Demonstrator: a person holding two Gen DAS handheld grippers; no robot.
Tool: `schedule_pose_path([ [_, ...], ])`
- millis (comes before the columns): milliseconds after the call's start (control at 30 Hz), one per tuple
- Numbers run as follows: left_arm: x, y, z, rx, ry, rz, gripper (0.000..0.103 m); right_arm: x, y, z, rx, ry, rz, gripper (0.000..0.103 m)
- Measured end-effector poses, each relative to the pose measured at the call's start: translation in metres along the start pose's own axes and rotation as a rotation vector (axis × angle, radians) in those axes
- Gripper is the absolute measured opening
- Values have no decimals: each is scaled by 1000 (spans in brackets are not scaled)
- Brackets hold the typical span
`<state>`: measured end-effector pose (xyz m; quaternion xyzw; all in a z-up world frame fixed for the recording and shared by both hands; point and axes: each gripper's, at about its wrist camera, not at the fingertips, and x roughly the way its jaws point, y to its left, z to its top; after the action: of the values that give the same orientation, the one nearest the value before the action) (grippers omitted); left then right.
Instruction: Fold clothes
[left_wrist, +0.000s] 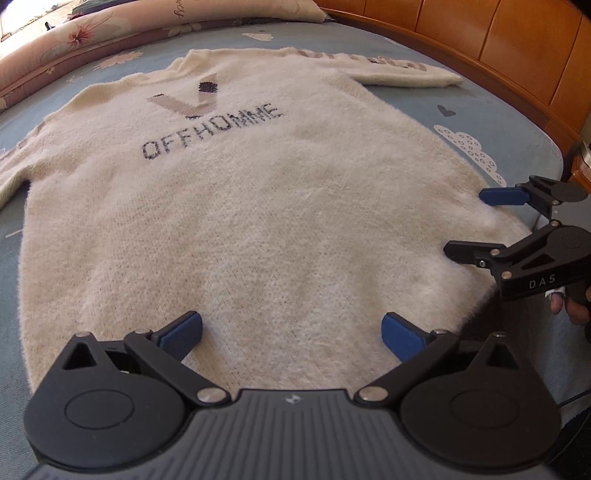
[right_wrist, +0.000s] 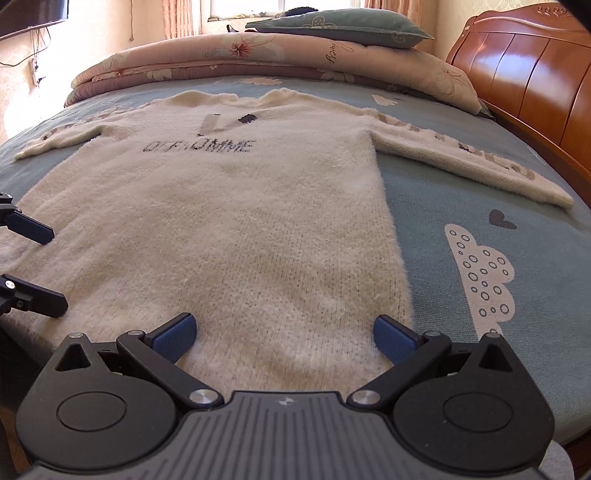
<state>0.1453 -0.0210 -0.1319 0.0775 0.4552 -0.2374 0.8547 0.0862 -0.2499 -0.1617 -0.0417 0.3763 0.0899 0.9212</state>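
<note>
Cream sweater (left_wrist: 236, 206) spread flat, front up, on the blue bedsheet (right_wrist: 461, 177), sleeves out to both sides, collar toward the folded quilt (right_wrist: 258, 55). Left gripper (left_wrist: 291, 334) over the hem, fingers spread wide, holding nothing. Right gripper (right_wrist: 284, 334) at the hem's right corner, fingers likewise wide apart, empty.

A cream sweater (right_wrist: 229, 221) lies flat on the blue-sheeted bed (right_wrist: 443, 192), beside a folded quilt (right_wrist: 258, 55).
</note>
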Motion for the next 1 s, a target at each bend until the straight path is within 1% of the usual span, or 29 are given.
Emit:
schedule_pose_path([
  [133, 6, 19, 5, -87, -28, -14, 102, 2, 1, 3, 7, 21, -13, 103],
  [167, 6, 18, 3, -81, -37, -14, 102, 2, 2, 4, 8, 29, -16, 103],
  [233, 6, 12, -2, -32, -44, 5, 102, 2, 3, 8, -1, 59, -18, 103],
  [300, 5, 6, -7, 9, -49, 23, 102, 3, 2, 16, 4, 101, -10, 103],
  [333, 5, 6, -9, 14, -54, 26, 102, 4, 2, 20, 7, 123, -5, 103],
  [400, 4, 10, -10, -19, -71, 11, 102, 1, -1, 35, 49, 102, 60, 103],
  [500, 2, 18, -10, -73, -90, -19, 102, 4, -3, 65, 73, 36, 130, 103],
  [600, -2, 23, -1, -29, -29, -64, 102, 12, -4, 95, 95, -17, 192, 103],
  [633, -6, 29, 3, -36, -13, -89, 102, 18, -5, 103, 102, -25, 206, 103],
  [700, -22, 50, 14, -76, -23, -112, 102, 31, -7, 109, 129, -46, 228, 103],
  [733, -31, 65, 22, -94, -41, -103, 102, 38, -8, 110, 153, -58, 235, 103],
  [833, -59, 128, 56, -161, -107, -8, 102, 64, -14, 98, 297, 12, 234, 103],
  [867, -65, 153, 67, -185, -127, 26, 102, 72, -14, 96, 336, 50, 229, 103],
  [933, -68, 209, 88, -260, -160, 89, 102, 74, -5, 100, 291, 50, 201, 103],
  [1000, -59, 267, 102, -379, -174, 131, 102, 76, 2, 100, 254, 50, 188, 103],
])
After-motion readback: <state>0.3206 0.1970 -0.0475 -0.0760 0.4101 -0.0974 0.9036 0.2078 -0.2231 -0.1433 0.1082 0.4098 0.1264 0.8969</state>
